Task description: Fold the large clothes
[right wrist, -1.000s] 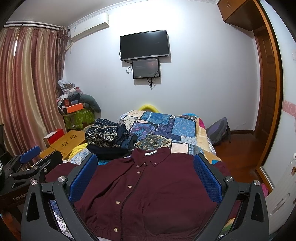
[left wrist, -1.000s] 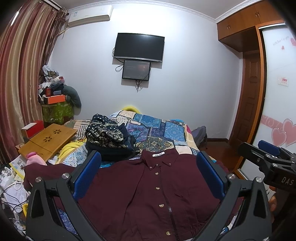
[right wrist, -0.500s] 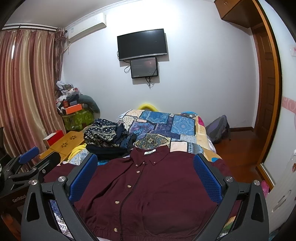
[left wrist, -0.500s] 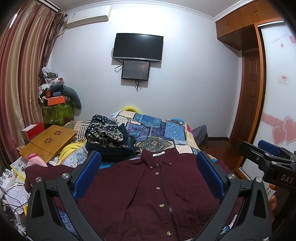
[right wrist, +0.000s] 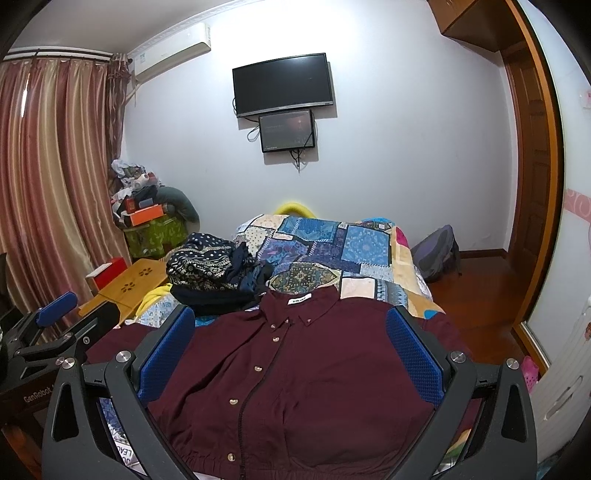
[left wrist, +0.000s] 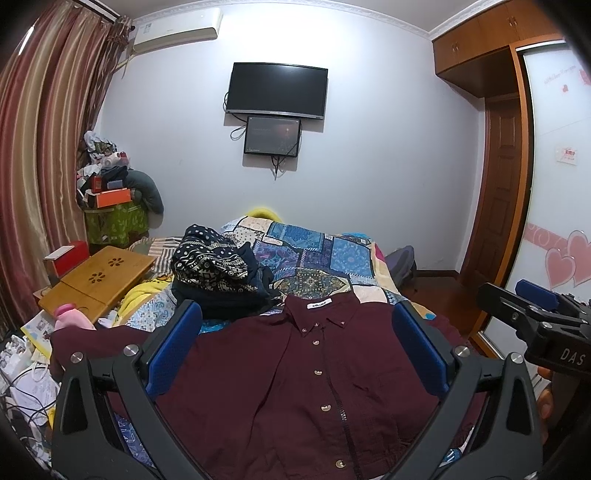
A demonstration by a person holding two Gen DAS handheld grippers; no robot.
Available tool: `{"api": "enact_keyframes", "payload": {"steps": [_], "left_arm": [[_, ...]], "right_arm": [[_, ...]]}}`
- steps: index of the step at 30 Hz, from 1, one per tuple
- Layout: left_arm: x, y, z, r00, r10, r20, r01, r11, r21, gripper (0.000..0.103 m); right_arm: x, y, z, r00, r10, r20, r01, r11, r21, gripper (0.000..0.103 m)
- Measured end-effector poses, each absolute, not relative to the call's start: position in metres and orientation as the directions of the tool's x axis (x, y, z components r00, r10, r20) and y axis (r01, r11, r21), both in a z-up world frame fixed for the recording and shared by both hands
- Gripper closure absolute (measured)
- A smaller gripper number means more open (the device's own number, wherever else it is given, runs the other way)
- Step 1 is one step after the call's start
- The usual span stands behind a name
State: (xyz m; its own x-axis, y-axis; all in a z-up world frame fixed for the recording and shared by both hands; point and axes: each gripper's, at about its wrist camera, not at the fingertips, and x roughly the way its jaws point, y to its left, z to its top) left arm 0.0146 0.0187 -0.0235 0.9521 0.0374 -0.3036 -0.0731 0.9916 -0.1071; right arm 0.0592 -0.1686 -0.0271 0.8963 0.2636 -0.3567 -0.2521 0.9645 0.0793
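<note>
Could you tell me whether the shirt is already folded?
No, the shirt lies spread flat on the bed, buttoned front up, with both sleeves out to the sides.

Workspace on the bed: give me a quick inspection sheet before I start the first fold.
Surface: bed with patchwork quilt, mostly uncovered beyond the shirt.
Job's things: maroon button-up shirt spread flat, front up, buttoned, collar toward the far wall; one sleeve stretched out toward the wooden lap desk side.
Clutter: pile of dark patterned clothes just beyond the shirt's shoulder; wooden lap desk, pink bottle, papers beside the bed.
Grippers: left gripper open, above the shirt, holding nothing; right gripper the same.
Cables: white cords among the papers; wires hang under the wall monitor.
Surroundings: wall TV, air conditioner, striped curtains, backpack on the floor, wooden door.
</note>
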Motion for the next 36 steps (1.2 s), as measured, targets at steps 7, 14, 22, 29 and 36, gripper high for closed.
{"api": "enact_keyframes", "payload": {"steps": [7,14,22,29,36], "left_arm": [[0.019,0.020,-0.024,0.947,0.040,-0.318,-0.079,0.991,-0.108,0.000],[0.035,0.029,-0.026,0.938,0.053,-0.342,-0.097,0.989,-0.115,0.000],[0.058,0.082,-0.040,0.902,0.185,-0.391,-0.242,0.965,-0.102,0.000],[0.078,0.160,-0.069,0.806,0.357,-0.472,-0.453,0.886,-0.104,0.000],[0.080,0.264,-0.117,0.656,0.499,-0.566,-0.674,0.724,-0.143,0.000]], "right_arm": [[0.063,-0.169,-0.029,0.893,0.261,-0.367,-0.249,0.965,0.081,0.000],[0.073,-0.167,-0.032,0.884,0.256,-0.391,-0.244,0.966,0.081,0.000],[0.094,-0.163,-0.037,0.868,0.244,-0.432,-0.237,0.969,0.071,0.000],[0.125,-0.154,-0.051,0.834,0.234,-0.499,-0.234,0.970,0.064,0.000],[0.156,-0.140,-0.068,0.791,0.207,-0.576,-0.234,0.972,0.028,0.000]]}}
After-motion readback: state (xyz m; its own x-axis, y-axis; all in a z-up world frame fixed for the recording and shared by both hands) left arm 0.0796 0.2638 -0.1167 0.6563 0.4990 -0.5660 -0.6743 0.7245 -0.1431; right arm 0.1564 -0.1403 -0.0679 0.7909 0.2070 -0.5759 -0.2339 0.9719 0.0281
